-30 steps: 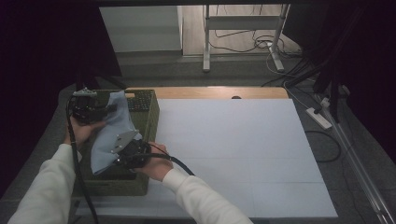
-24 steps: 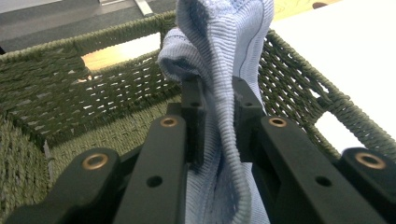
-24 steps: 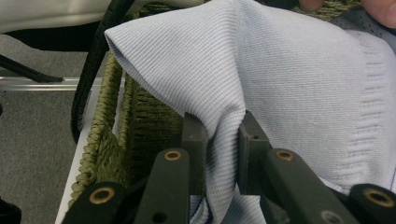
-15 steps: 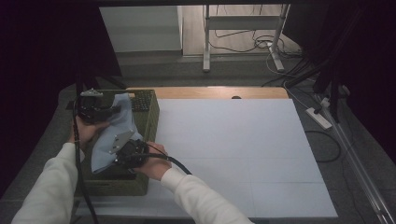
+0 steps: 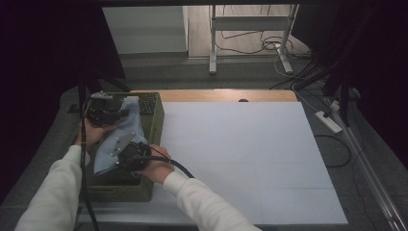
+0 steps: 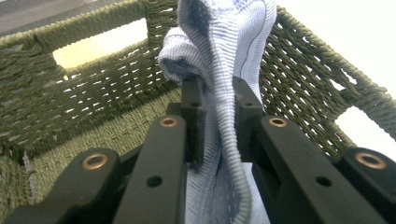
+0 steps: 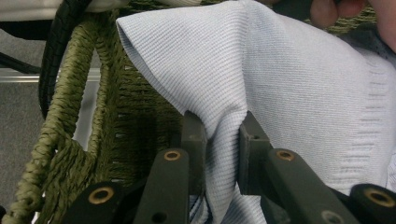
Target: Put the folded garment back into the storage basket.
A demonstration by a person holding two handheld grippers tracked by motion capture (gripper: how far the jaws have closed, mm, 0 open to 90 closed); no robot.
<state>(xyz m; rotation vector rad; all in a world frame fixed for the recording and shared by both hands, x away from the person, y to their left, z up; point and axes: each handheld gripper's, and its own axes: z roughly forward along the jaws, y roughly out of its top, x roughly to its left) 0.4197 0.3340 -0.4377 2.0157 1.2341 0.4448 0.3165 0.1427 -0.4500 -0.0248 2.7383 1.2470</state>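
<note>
White sheeting (image 5: 231,159) is spread over the table, with a woven olive basket (image 5: 153,126) set at its left edge; a light blue knitted cloth (image 5: 126,129) is held stretched above the basket's opening, between the two grippers; a bunched fold of the cloth is pinched between the jaws of the left gripper (image 6: 215,100) at the far end; the near edge is clamped in the right gripper (image 7: 218,128), whose jaws are pressed onto the fabric.
</note>
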